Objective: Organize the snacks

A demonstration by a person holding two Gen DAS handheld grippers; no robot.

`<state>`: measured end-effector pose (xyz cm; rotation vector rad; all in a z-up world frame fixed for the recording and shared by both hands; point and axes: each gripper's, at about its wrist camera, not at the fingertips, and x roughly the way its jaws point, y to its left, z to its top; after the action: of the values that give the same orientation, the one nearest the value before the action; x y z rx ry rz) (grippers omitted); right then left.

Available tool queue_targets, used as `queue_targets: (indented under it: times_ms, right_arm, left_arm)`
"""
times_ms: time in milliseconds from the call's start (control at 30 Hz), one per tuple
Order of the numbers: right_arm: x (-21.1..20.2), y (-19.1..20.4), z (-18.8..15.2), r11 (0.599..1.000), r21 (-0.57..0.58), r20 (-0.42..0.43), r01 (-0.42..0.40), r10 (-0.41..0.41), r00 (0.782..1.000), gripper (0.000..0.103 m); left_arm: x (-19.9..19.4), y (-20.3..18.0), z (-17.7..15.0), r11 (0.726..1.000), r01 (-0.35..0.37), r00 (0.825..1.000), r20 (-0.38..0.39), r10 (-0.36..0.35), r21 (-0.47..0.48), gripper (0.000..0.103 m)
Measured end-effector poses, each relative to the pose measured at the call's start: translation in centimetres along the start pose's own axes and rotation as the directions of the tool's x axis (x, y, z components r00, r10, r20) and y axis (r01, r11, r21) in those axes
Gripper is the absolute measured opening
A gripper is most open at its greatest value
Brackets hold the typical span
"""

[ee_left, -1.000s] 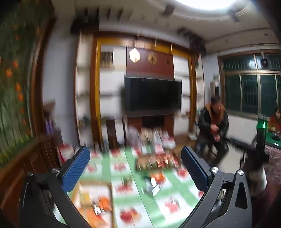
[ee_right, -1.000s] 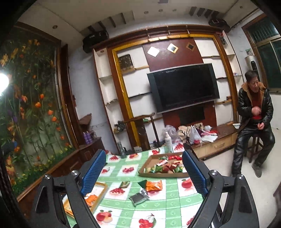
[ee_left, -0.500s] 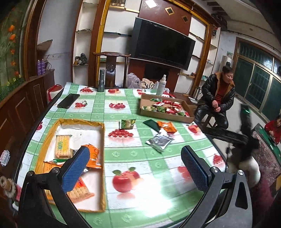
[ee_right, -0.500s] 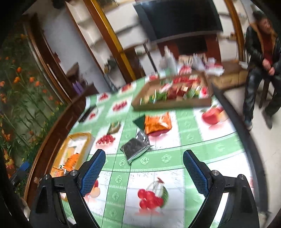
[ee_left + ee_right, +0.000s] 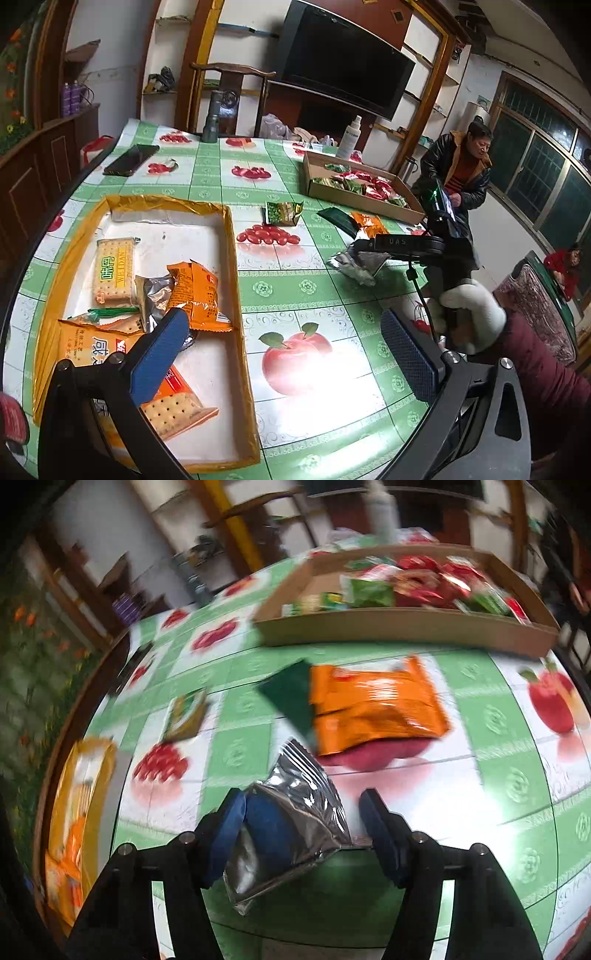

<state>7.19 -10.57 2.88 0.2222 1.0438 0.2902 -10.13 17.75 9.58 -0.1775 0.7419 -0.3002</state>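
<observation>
in the left wrist view the left gripper [image 5: 284, 343] hangs with its jaws wide and nothing between them, over the near edge of the table [image 5: 295, 288], its left pad above the gold-rimmed tray [image 5: 236, 295] by the table's left edge. that tray already holds cracker packs and an orange packet, so it looks like the place for loose snacks, and the empty claw seems parked there to receive or steady. farther toward the right edge the right gripper [image 5: 360, 245] comes down on the silver packet [image 5: 354, 264], with a white-gloved hand [image 5: 469, 314] behind it. the cardboard box [image 5: 362, 199] of red and green packets sits near the far right corner. in the right wrist view, blurred, the right gripper [image 5: 303, 812] has just been closing to a middling gap with the silver packet [image 5: 291, 819] between the jaws; the left pad lies against the foil, the right pad appears just clear, so no grip yet. the packet lies flat, its long axis running from near-left to far-right, one corner pointing at the orange packet [image 5: 376, 709] just beyond. that slant leaves the jaws across its narrower width, probably the easier bite.
</observation>
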Motion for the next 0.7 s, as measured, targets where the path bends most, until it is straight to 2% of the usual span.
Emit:
queue_targets:
  times_ms: [67, 100, 133, 200, 233, 267, 333, 500, 633, 700]
  right_arm:
    - [-0.1, 1.3, -0.3, 0.997, -0.034, -0.078, -0.074, 0.071, 0.994, 0.061]
    - [-0.7, 1.6, -0.1, 0.994, -0.045, -0.081, -0.098, 0.094, 0.992, 0.061]
    - [-1.6, 1.8, 0.4, 0.994, -0.060, -0.053, -0.088, 0.085, 0.995, 0.063]
    - [-3.0, 1.9, 2.6, 0.996, -0.086, 0.058, 0.014, -0.009, 0.998, 0.069]
    - [-3.0, 1.8, 3.8, 0.994, -0.090, 0.097, 0.059, -0.050, 0.994, 0.076]
    - [-2.8, 1.8, 4.7, 0.992, -0.095, 0.112, 0.084, -0.074, 0.991, 0.077]
    - [-1.1, 1.3, 6.3, 0.986, -0.101, 0.100, 0.131, -0.121, 0.988, 0.076]
    - [2.3, -0.1, 7.3, 0.979, -0.111, 0.045, 0.170, -0.166, 0.985, 0.076]
    - [2.6, -1.0, 7.2, 0.964, -0.144, 0.065, 0.224, -0.217, 0.974, 0.077]
    - [2.5, -1.4, 6.5, 0.963, -0.144, 0.018, 0.226, -0.226, 0.974, 0.076]
  left_arm:
    - [0.1, 0.4, -0.1, 1.000, 0.010, 1.000, -0.003, -0.010, 0.004, 0.103]
    - [0.3, 0.6, -0.1, 1.000, 0.017, 1.000, -0.005, -0.017, 0.000, 0.103]
    - [0.4, 0.8, 0.0, 1.000, 0.025, 1.000, -0.006, -0.025, -0.010, 0.103]
    - [0.9, 1.3, 0.6, 0.999, 0.040, 0.999, -0.010, -0.040, -0.037, 0.103]
    - [1.2, 1.4, 1.1, 0.998, 0.044, 0.999, -0.014, -0.045, -0.050, 0.103]
    - [1.5, 1.5, 1.6, 0.997, 0.048, 0.999, -0.017, -0.049, -0.062, 0.103]
    - [1.9, 1.6, 2.4, 0.997, 0.044, 0.999, -0.017, -0.046, -0.068, 0.103]
    - [3.1, 1.0, 2.6, 0.999, 0.027, 0.999, -0.035, -0.028, -0.030, 0.103]
    - [4.7, 0.1, 2.5, 0.999, 0.038, 0.997, -0.073, -0.039, -0.019, 0.103]
    - [5.2, -0.2, 2.5, 0.998, 0.052, 0.995, -0.085, -0.054, -0.028, 0.103]
